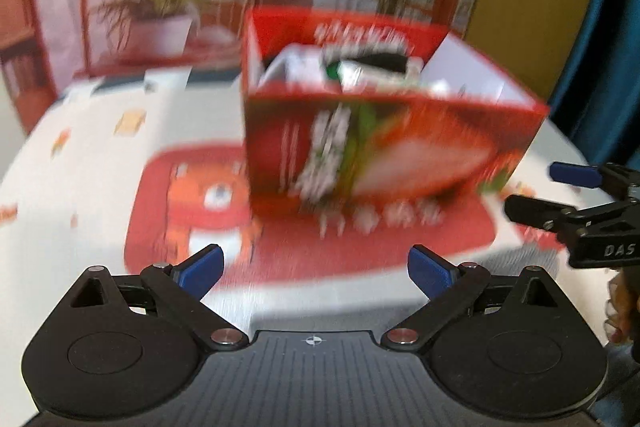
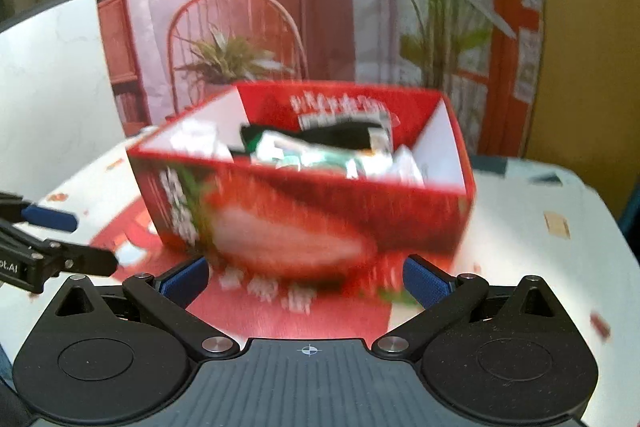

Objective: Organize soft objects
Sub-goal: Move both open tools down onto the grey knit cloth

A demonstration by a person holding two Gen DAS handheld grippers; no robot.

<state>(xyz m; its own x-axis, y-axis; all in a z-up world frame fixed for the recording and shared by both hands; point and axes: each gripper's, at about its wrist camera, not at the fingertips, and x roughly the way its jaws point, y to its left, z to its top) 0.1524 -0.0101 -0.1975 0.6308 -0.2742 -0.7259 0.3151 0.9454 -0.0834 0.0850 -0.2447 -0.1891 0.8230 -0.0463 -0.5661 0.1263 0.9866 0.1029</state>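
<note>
Box (image 2: 304, 223) stands on the tabletop (image 2: 532, 251). Soft packets (image 2: 316, 151) lie inside the box. Backdrop (image 2: 320, 7) stands behind the box. Left gripper (image 1: 316, 269) and right gripper (image 2: 306, 277) sit before the box, apart from it.

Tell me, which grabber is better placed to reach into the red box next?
Probably the right gripper. Its view looks down into the red box onto the soft packets. The left gripper looks more at the box's side. Both are open and empty.
</note>
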